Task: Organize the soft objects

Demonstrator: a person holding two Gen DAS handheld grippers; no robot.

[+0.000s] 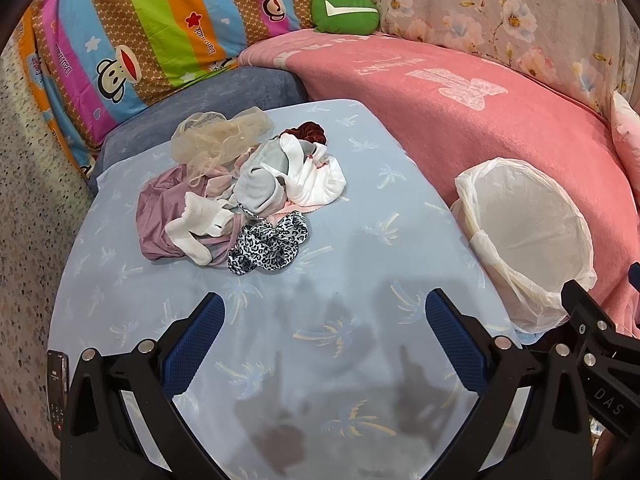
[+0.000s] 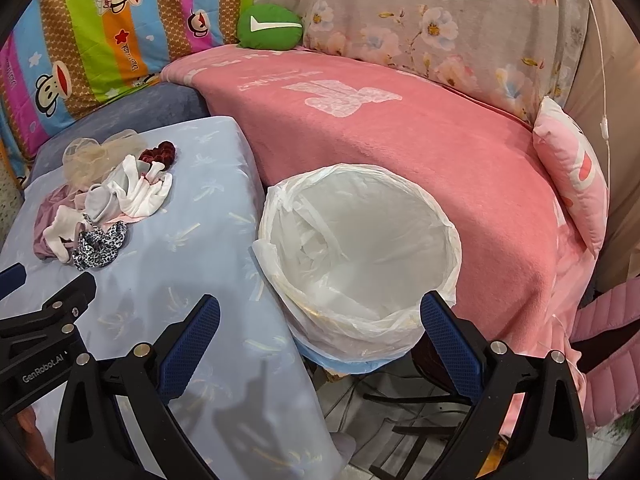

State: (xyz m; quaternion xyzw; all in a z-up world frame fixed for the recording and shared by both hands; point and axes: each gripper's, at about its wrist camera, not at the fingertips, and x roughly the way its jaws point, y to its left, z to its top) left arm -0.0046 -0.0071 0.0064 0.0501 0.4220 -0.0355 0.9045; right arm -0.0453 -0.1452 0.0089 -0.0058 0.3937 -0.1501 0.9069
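Nothing looks sorted yet: the heap of soft things (image 1: 240, 196) sits toward the far left corner of the blue-covered table (image 1: 360, 208), the lined bin (image 2: 360, 248) off its right edge looks empty, and the left gripper (image 1: 324, 336) and right gripper (image 2: 320, 340) both gape wide, holding nothing.

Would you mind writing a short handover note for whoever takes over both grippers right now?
Left gripper: open, empty, above the blue table, short of the pile.
Right gripper: open, empty, at the near rim of the lined bin.
Pile: socks, a leopard scrunchie, a red scrunchie, a mauve garment and a beige net, heaped together on the table.
Done: nothing visible; the bin looks empty.
Left: pick up every piece and sort it, probably into the bin.
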